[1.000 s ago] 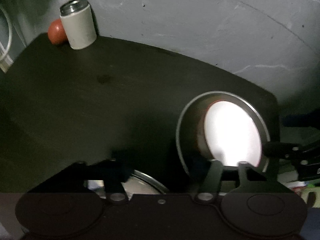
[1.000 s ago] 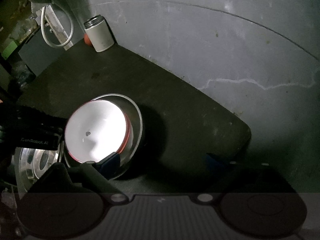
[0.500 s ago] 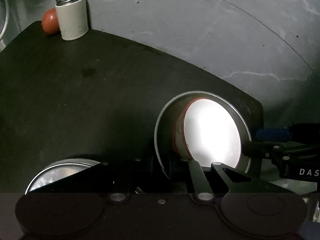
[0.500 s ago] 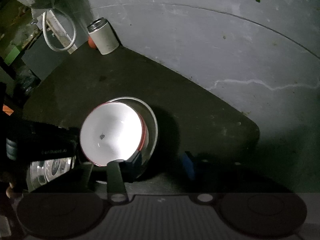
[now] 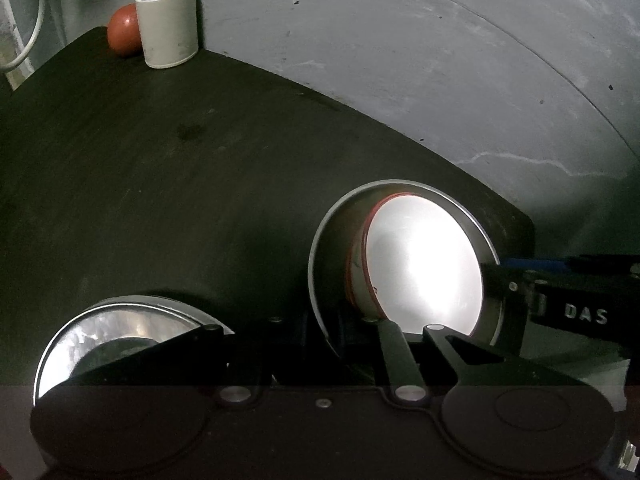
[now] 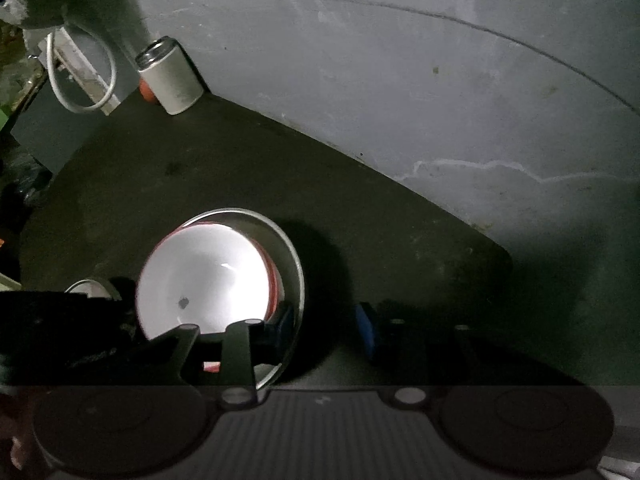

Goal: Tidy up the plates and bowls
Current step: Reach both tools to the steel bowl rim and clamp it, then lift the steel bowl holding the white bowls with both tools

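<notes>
Nesting inside a steel bowl near the table's right edge, the white bowl with a red rim sits tilted. Both grippers, left and right, are spread wide, holding nothing. A steel plate waits at the front edge. The black table meets a cracked grey wall.

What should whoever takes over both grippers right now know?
Left gripper: appears open, at the steel bowl's near rim; its fingers are in shadow.
Right gripper: open, one pad inside that bowl's rim, one outside.
Done: the white red-rimmed bowl is nested in the steel bowl on the table.
Left: the second steel dish sits apart near the left gripper; probably stack it next.
</notes>
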`<state>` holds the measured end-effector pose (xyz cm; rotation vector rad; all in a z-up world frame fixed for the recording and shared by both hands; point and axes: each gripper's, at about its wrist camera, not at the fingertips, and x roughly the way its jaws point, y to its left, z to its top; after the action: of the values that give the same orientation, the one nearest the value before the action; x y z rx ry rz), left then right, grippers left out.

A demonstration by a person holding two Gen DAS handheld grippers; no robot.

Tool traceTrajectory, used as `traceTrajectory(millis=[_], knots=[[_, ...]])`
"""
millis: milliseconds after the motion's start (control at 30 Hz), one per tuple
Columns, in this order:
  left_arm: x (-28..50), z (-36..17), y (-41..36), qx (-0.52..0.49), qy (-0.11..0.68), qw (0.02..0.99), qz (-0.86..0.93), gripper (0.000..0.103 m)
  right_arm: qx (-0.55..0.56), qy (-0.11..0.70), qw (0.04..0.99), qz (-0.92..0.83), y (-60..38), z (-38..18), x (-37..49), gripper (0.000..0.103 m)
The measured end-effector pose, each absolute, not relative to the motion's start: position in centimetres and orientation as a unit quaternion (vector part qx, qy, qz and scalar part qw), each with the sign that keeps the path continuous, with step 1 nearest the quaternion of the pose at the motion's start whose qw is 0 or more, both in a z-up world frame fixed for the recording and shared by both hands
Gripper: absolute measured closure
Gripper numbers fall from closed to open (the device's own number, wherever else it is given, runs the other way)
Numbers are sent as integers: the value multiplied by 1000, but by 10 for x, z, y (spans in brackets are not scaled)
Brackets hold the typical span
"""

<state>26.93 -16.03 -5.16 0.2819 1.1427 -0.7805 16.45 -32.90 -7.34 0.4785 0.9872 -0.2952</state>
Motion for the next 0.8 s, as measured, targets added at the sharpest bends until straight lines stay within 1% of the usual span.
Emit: traceTrajectory(millis=[167, 333, 433, 467, 533, 667, 700, 733, 800], knots=[[269, -53, -159, 123, 526, 763, -354, 89, 251, 464, 839, -130, -335, -83, 167, 67], [269, -52, -157, 120, 528, 764, -351, 89, 292, 454, 833, -124, -346, -90, 162, 65], [268, -52, -157, 118, 529, 765, -349, 89, 293, 451, 834, -120, -347, -91, 161, 65], [268, -52, -157, 117, 529, 765, -348, 90, 290, 450, 836, -118, -347, -90, 161, 67], [268, -53, -156, 116, 529, 765, -347, 90, 298, 447, 836, -110, -348, -90, 159, 77], [268, -53, -156, 113, 531, 766, -344, 90, 302, 445, 837, -102, -345, -89, 158, 85], [268, -53, -155, 113, 532, 765, -344, 90, 308, 443, 836, -100, -346, -89, 157, 89], [268, -54, -155, 111, 533, 765, -344, 90, 316, 441, 835, -96, -346, -89, 158, 92], [268, -54, -154, 111, 533, 765, -344, 90, 323, 438, 833, -94, -347, -90, 157, 92]])
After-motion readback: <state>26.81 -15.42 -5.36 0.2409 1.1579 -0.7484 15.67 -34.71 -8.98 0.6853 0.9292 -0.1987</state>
